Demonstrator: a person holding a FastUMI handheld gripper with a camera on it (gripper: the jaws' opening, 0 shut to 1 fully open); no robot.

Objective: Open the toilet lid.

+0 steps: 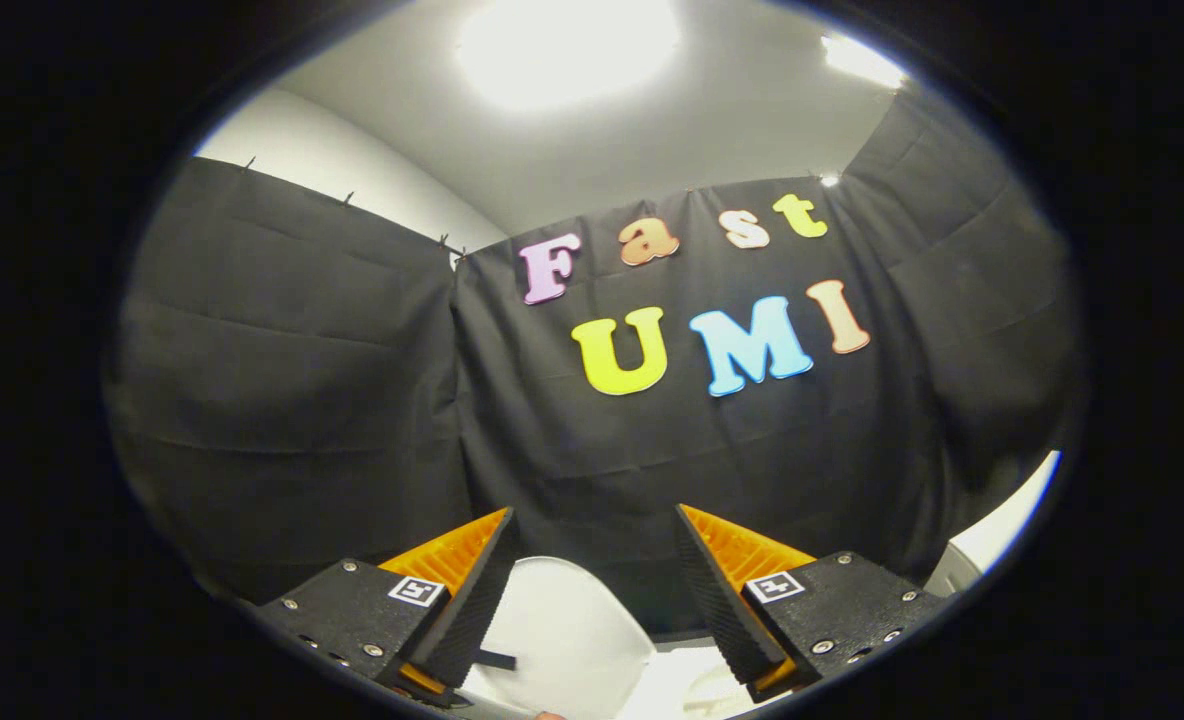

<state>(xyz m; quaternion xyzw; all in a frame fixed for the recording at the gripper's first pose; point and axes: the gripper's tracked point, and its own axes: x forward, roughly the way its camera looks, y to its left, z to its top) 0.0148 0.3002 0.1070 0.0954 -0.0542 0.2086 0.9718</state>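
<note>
Black cloth wall (352, 400) hangs beneath a bright ceiling light (567, 45).

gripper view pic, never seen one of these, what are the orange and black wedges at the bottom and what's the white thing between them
This picture comes from a fisheye camera riding on a hand-held gripper, a tool that a person carries instead of a robot arm. It looks forward along the tool's two fingers, the black wedges with orange sides and ribbed inner faces. The fingers stand apart, open, and press on nothing.

The white rounded shape low between them is the toilet lid, seen from close by; it appears to stand raised, though too little of it shows to be sure. More white of the toilet lies beside it. Beyond the fingers hangs the booth's black cloth wall, with a white ceiling and a bright lamp above.
</note>
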